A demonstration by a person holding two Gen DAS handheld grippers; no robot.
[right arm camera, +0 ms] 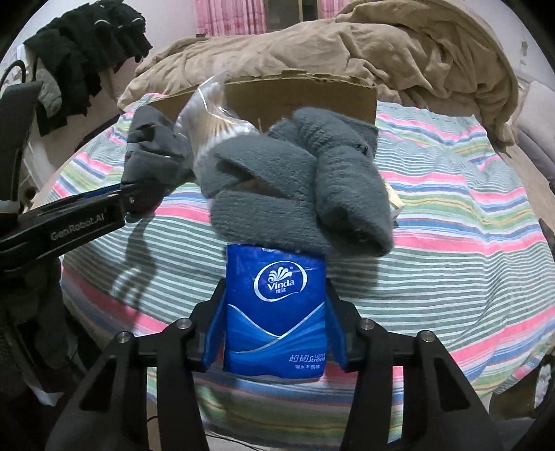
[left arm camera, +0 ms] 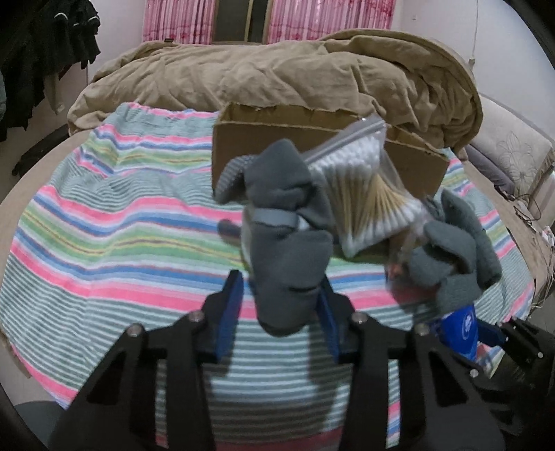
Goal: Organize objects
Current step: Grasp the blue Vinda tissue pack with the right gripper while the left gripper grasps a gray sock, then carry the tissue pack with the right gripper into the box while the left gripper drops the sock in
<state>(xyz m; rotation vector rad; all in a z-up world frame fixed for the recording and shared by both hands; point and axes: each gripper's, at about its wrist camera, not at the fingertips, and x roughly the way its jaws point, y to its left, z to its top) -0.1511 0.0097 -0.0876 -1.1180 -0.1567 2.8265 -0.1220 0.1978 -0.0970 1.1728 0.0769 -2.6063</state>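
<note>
Grey fleece gloves, one per tongs: left tongs (left arm camera: 282, 308) clamped on a dark grey glove (left arm camera: 284, 236) that stands up from the blue pads, with a clear zip bag of cotton swabs (left arm camera: 360, 194) caught against its upper part; bag tilted, swab sticks fanned out. Right tongs (right arm camera: 274, 329) closed on a blue Vinda tissue pack (right arm camera: 275, 312), upright between the pads, and a second grey fleece glove (right arm camera: 301, 187) draped over the pack's top edge. Both loads held up above the bed, near each other, the swab bag between the two gloves. Behind them an open cardboard box (left arm camera: 312, 138) sits on the striped sheet (left arm camera: 121, 225) toward the bed's far edge, just in front of a rumpled tan duvet (left arm camera: 277, 69). Pink curtains (left arm camera: 180, 17) on the back wall, dark clothes (right arm camera: 90, 41) hanging at far left
</note>
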